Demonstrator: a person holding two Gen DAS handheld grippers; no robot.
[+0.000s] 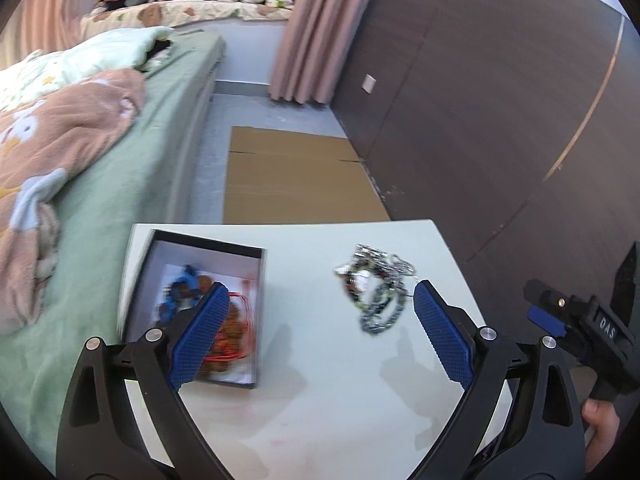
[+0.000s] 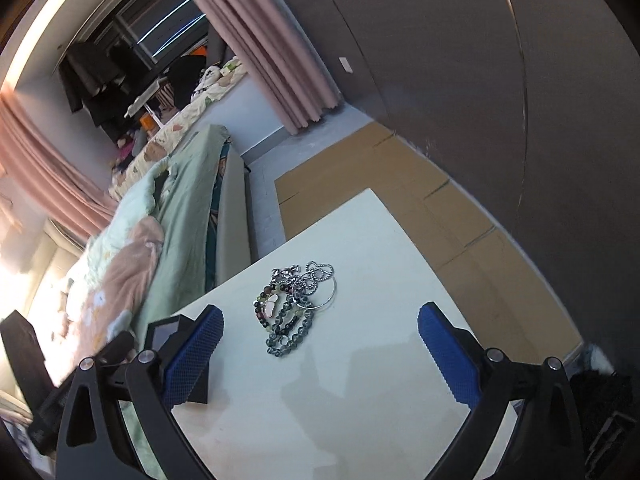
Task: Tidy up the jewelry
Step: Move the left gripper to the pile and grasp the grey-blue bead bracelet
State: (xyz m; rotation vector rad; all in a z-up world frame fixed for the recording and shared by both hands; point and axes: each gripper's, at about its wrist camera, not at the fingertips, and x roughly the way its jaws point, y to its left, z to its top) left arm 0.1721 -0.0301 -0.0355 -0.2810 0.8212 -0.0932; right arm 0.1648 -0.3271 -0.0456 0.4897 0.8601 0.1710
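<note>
Pale table [image 2: 360, 380] holds a bracelet pile [image 2: 294, 308]; both tools [image 1: 320, 320] [image 2: 320, 328] released, empty.

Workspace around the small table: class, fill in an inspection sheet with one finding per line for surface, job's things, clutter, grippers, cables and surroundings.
Surface: pale table top, faint reddish stains near the front edge.
Job's things: heap of beaded bracelets and silver rings lying loose on the table; open dark box to its left, already holding red cord, orange and blue pieces.
Clutter: nothing seen on the table besides these.
Grippers: left hand-held gripper open, nothing between the jaws; right hand-held gripper open, empty, facing the heap.
Cables: nothing seen.
Surroundings: bed with green sheet at left, flattened cardboard on the floor, pink curtain, dark wall panels.
</note>
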